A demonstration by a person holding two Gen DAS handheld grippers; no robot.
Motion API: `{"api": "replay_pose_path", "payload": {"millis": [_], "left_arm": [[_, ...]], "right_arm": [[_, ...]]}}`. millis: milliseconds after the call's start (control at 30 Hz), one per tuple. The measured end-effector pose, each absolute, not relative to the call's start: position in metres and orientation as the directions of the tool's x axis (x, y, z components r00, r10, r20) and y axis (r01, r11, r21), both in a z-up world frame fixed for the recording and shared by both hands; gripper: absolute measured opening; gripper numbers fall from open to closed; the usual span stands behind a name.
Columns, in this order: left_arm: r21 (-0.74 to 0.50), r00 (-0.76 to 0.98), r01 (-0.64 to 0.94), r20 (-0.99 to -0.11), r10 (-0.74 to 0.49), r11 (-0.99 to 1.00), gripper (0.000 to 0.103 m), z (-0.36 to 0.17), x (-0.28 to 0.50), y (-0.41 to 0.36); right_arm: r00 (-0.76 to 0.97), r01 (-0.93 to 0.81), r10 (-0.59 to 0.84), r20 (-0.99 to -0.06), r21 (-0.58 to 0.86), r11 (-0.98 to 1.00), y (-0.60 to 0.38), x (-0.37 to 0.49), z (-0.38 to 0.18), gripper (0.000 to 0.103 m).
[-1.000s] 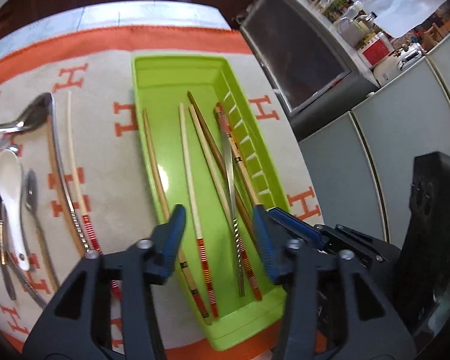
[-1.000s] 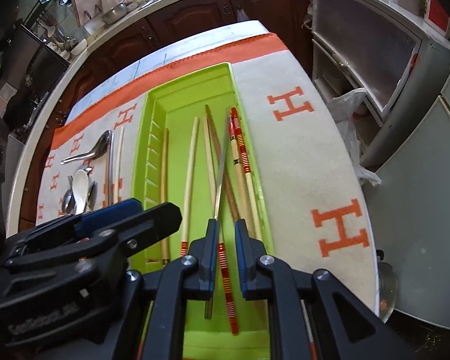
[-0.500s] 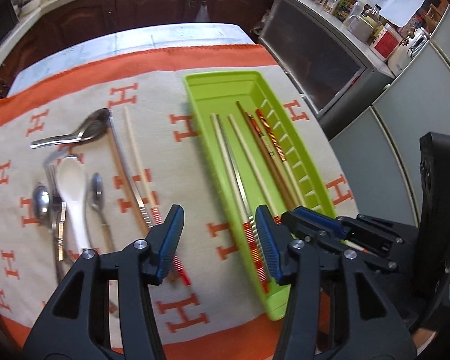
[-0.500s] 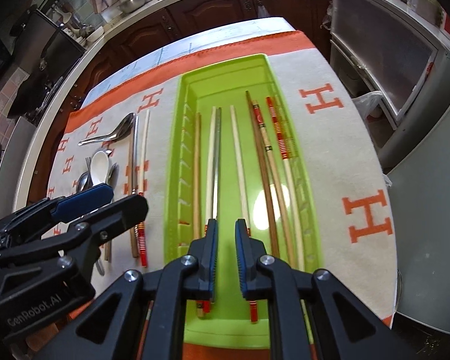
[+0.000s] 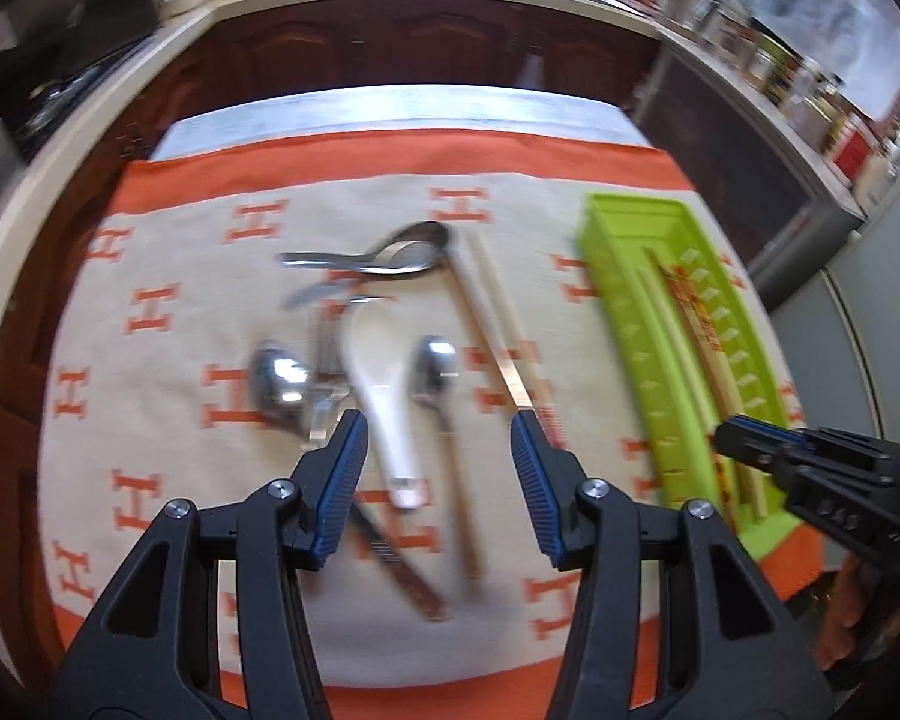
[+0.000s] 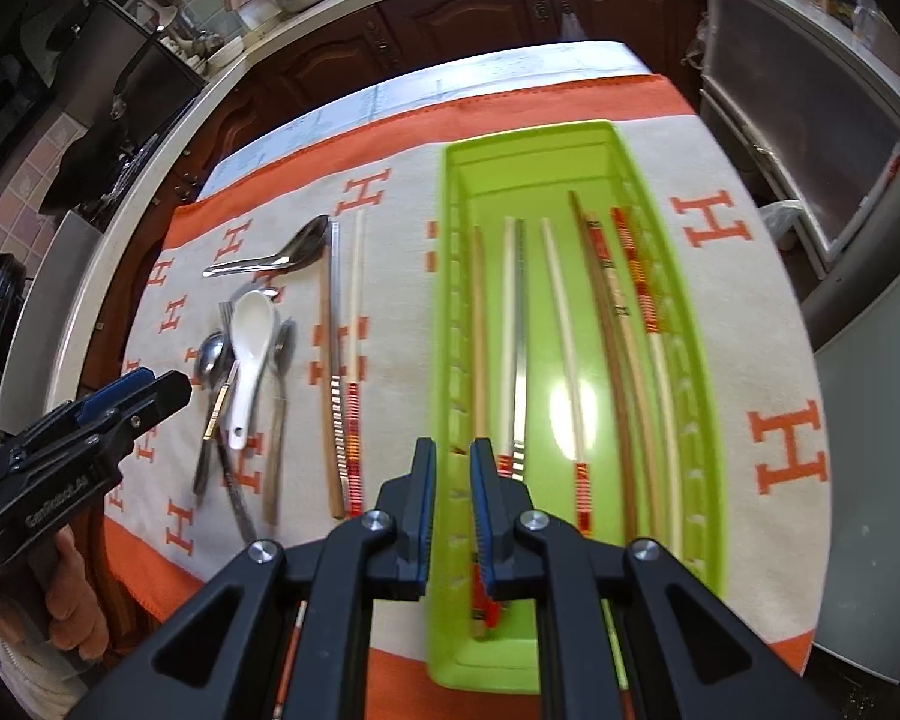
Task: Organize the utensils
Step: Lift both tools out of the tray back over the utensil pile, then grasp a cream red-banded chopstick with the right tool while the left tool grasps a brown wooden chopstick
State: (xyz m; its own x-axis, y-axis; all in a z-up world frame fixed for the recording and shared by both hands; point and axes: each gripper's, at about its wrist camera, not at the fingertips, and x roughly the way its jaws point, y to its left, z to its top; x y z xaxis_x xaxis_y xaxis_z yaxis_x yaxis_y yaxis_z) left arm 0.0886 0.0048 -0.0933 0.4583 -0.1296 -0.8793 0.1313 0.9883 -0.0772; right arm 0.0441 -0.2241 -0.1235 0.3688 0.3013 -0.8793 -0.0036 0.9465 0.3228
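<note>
A lime green tray [image 6: 528, 180] holds several chopsticks, among them a metal chopstick [image 6: 519, 360] lying flat beside a cream one. My right gripper [image 6: 453, 456] hovers over the tray's near left wall, shut to a narrow slit with nothing in it. On the mat left of the tray lie two loose chopsticks [image 6: 345, 360], a white ceramic spoon [image 5: 378, 384], metal spoons [image 5: 282, 381] and a fork. My left gripper [image 5: 438, 432] hangs open above the white spoon's handle and a small metal spoon [image 5: 441, 366], touching nothing. The tray [image 5: 648, 372] is to its right.
An orange and beige cloth [image 6: 780, 360] with an H pattern covers the table. Dark cabinets [image 6: 450, 6] and a worktop with kitchenware run along the far side. A glass-fronted appliance [image 6: 810, 120] stands close on the right. A hand [image 6: 72, 618] holds the left gripper.
The right gripper let the metal chopstick go; it now lies in the tray. The left gripper swung left from the tray to above the loose spoons.
</note>
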Motion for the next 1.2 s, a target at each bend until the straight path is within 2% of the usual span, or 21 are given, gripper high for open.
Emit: {"api": "replay_pose_path", "payload": {"millis": [367, 733, 1200], "left_arm": [[-0.087, 0.441, 0.060, -0.891, -0.105, 0.994, 0.047, -0.112, 0.094, 0.052], [-0.108, 0.404, 0.078, -0.905, -0.131, 0.991, 0.047, -0.132, 0.095, 0.053], [-0.125, 0.394, 0.092, -0.906, -0.152, 0.988, 0.047, -0.135, 0.098, 0.046]], "right_arm": [[0.286, -0.081, 0.345, -0.894, 0.336, 0.938, -0.163, 0.093, -0.128, 0.011], [0.157, -0.086, 0.235, -0.959, 0.224, 0.971, -0.130, 0.139, -0.172, 0.011], [0.181, -0.244, 0.104, -0.978, 0.057, 0.968, -0.097, 0.139, -0.177, 0.011]]}}
